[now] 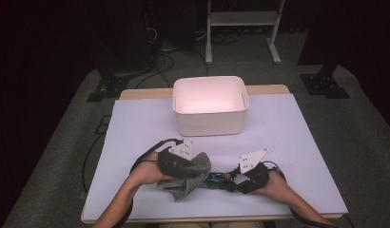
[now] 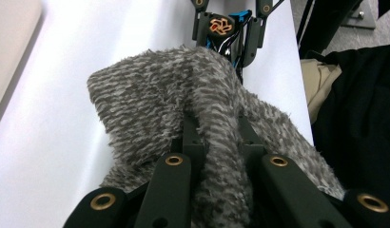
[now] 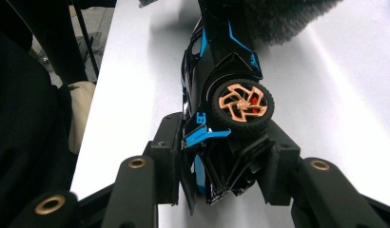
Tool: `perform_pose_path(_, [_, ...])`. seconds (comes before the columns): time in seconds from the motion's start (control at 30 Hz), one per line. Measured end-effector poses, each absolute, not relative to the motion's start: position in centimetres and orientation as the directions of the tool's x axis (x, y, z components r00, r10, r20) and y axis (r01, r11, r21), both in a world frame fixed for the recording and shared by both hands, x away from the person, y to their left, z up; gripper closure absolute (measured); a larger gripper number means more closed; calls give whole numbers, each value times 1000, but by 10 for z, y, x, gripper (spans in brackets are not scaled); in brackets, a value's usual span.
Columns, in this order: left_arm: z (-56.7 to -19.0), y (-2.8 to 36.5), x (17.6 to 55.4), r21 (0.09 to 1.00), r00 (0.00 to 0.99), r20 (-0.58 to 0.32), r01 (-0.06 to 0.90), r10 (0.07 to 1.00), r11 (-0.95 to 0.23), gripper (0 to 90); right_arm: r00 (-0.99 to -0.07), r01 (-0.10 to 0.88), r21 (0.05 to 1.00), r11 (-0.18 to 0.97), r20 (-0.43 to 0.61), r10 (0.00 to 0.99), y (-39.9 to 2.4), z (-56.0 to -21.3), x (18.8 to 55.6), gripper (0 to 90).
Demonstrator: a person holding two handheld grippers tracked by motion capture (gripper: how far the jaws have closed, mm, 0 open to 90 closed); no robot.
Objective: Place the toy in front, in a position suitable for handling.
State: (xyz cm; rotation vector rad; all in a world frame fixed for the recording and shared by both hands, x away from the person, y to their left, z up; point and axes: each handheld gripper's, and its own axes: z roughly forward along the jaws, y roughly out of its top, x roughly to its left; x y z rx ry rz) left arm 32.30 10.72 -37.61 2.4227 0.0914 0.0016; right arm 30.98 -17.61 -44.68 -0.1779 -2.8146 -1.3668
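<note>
Surface (image 1: 136,128): a pale sheet over a wooden top, carrying all items. A white tub (image 1: 209,121) stands beyond both tongs, apart from them, with nothing visible inside.

Grey fuzzy cloth (image 1: 190,175): bunched in the left tongs (image 1: 193,168), draping ahead of and below its jaws toward the right tongs. In the left gripper view the cloth (image 2: 183,99) fills the gap between the jaws, which are drawn fully together on a fold of it. Judged soft, light and limp; it will sag and trail, so a pinch on a thick fold is the sound hold, as taken here.

Toy car (image 3: 221,71): black with blue trim and orange wheels, lying between the two tongs, its far end reaching under the cloth. The right tongs (image 3: 221,166) stand partly closed, pads pressing on the car's tail end just behind a wheel (image 3: 240,104). Judged rigid, light, glossy plastic; the thin blue fins and the wheels look breakable and slippery, so the flat body sides are the safer place to hold. Wiping pressure from the cloth may twist the car in this end grip.
</note>
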Motion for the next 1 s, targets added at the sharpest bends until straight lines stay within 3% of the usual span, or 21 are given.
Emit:
perform_pose_path(0.33, [-385, 137, 327, 667, 988, -40, 137, 148, -733, 795, -994, 101, 783, 614, 52, 97, -176, -447, 310, 566])
perform_pose_path(0.5, [-386, 136, 322, 672, 990, -53, 133, 132, -728, 794, -994, 102, 781, 616, 53, 98, -176, -447, 310, 567])
perform_pose_path(0.73, [-375, 110, 319, 664, 997, -29, 75, 75, -744, 794, -994, 103, 780, 617, 53, 99, -176, -447, 310, 567])
perform_pose_path(1.0, [-375, 40, 322, 612, 998, -24, -34, -61, -790, 794, -994, 103, 782, 614, 54, 99, -175, -447, 310, 566])
